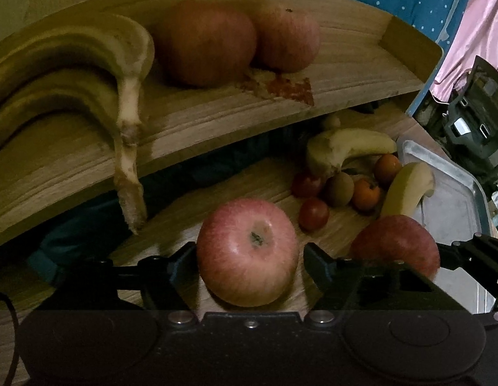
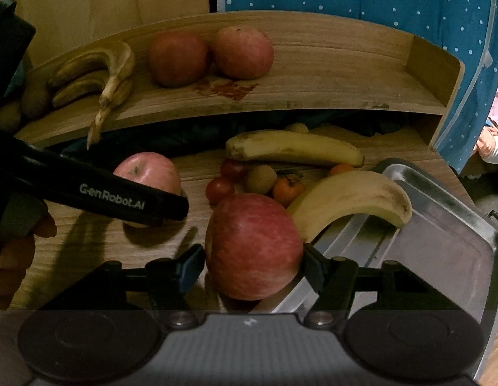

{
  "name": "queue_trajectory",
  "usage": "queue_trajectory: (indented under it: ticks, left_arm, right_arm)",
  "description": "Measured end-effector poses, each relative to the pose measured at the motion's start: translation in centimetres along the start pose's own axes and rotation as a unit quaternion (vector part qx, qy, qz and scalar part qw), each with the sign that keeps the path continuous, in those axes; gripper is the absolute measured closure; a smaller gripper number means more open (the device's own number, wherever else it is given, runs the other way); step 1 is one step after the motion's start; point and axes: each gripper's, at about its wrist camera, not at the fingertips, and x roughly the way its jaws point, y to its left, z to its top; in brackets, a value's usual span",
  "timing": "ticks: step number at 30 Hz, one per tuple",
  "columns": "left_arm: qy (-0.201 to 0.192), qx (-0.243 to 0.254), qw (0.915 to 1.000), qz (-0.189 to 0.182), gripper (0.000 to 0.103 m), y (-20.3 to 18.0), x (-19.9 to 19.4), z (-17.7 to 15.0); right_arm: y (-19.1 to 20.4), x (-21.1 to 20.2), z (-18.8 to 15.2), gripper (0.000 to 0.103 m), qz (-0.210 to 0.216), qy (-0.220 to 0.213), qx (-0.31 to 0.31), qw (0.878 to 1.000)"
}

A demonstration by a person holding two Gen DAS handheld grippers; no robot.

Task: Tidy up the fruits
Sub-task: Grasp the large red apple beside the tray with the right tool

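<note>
A pink-red apple [image 1: 247,251] sits on the wooden table between the fingers of my left gripper [image 1: 249,259], whose pads lie against its sides. My right gripper [image 2: 253,265] is shut on a second red apple [image 2: 253,244] that rests at the edge of a metal tray [image 2: 457,257]. In the right wrist view one finger [image 2: 120,194] of the left gripper crosses in front of the first apple [image 2: 149,169]. On the raised wooden shelf [image 2: 313,74] lie two more apples [image 2: 213,56] and a bunch of brown-spotted bananas [image 2: 94,74].
Behind the grippers the table holds loose bananas [image 2: 294,148], small tomatoes [image 2: 220,188], a kiwi [image 2: 261,178] and tangerines [image 2: 287,189]. Kiwis [image 2: 33,99] sit at the shelf's left end. A blue dotted cloth [image 2: 377,0] hangs behind. A hand [image 2: 14,251] shows at left.
</note>
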Motion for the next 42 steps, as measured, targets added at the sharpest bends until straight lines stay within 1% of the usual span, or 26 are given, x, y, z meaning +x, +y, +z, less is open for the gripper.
queue_trajectory:
  ticks: [3,14,21,34,42]
  left_arm:
    - [-0.001,0.005,1.0000,0.007,0.036,0.0,0.0,0.0]
    - [-0.001,0.000,1.0000,0.007,0.037,0.1,0.0,-0.1]
    - [0.001,-0.010,0.9999,0.013,0.037,0.3,-0.7,-0.9]
    - [0.001,-0.034,0.9993,0.017,0.037,0.9,-2.9,-3.9]
    - [-0.008,-0.038,0.9992,0.006,0.037,0.4,-3.9,-4.7]
  right_arm:
    - [0.0,0.2,0.0,0.033,-0.001,0.003,0.005,1.000]
    - [0.2,0.3,0.0,0.035,-0.010,0.004,0.016,1.000]
    - [0.8,0.0,-0.1,0.035,-0.018,0.006,0.021,1.000]
    - [1.5,-1.4,-1.5,0.035,0.005,0.001,0.027,1.000]
    - [1.2,-3.0,-2.1,0.035,0.009,-0.010,0.028,1.000]
